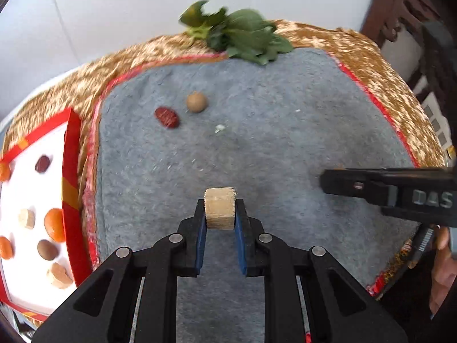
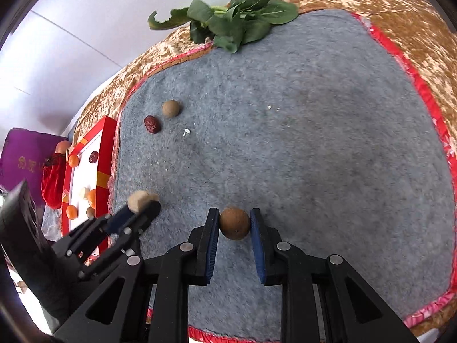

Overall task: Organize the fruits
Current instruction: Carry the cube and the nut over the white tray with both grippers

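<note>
My left gripper (image 1: 220,214) pinches one tan chunk (image 1: 219,212); my right gripper (image 2: 234,223) pinches one brown ball (image 2: 234,223). Two fruits lie on the grey mat (image 2: 314,143): one red date (image 2: 152,124), one tan ball (image 2: 171,108). I count seven pieces in the tray (image 1: 70,171).

Open grey mat (image 2: 314,143) mid-table — only red date (image 2: 152,124), round brown fruit (image 2: 171,108), leafy greens (image 2: 237,23) at far edge.

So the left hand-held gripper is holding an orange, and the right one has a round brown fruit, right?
Not quite. The left hand-held gripper is shut on a pale tan cut chunk, not an orange; the left wrist view shows it. The right hand-held gripper does hold a round brown fruit.
</note>
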Demonstrator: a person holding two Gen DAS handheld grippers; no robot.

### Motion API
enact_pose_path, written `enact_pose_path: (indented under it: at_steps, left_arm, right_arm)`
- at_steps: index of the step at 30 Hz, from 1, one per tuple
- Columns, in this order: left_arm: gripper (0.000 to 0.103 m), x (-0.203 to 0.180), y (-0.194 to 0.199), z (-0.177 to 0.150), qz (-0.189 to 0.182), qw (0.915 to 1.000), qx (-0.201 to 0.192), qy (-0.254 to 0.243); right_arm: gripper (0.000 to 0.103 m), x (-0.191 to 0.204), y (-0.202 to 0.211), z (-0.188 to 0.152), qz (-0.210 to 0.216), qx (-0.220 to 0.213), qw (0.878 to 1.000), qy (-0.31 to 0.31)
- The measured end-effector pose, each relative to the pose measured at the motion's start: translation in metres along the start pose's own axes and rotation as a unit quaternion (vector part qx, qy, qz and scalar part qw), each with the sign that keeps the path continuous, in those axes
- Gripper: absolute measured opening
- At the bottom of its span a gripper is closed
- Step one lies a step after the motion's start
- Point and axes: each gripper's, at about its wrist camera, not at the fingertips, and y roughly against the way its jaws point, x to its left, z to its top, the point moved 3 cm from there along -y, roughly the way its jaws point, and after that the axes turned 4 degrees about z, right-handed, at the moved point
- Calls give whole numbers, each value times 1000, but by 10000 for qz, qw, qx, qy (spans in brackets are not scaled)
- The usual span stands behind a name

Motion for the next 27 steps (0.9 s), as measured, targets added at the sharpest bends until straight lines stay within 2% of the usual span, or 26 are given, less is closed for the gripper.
enact_pose_path:
  at_steps: [3,6,11,14,19,27]
  left_arm:
    - [16,-2,11,-2,253,9989,-267,-287]
    - [16,9,17,-2,211,9992,-327,-133]
    - [16,28,27,6,275,9981,-510,224]
    - [16,31,36,11,305,9969,-667,271]
    - [16,28,47,16,156,9959,-828,314]
    - [16,18,62,16,-24,9950,-974,233]
  right_arm:
    - [22,-2,-4,7,37,-76,9999,-54]
    - [22,4,-1,16,114,-209,9997,-67]
    - [22,18,18,25,174,-724,9972,-26]
    - [22,18,18,28,329,-713,9968,-152]
    - [22,20,19,27,425,-728,9962,-199]
    - [22,20,25,22,420,-867,9948,-346]
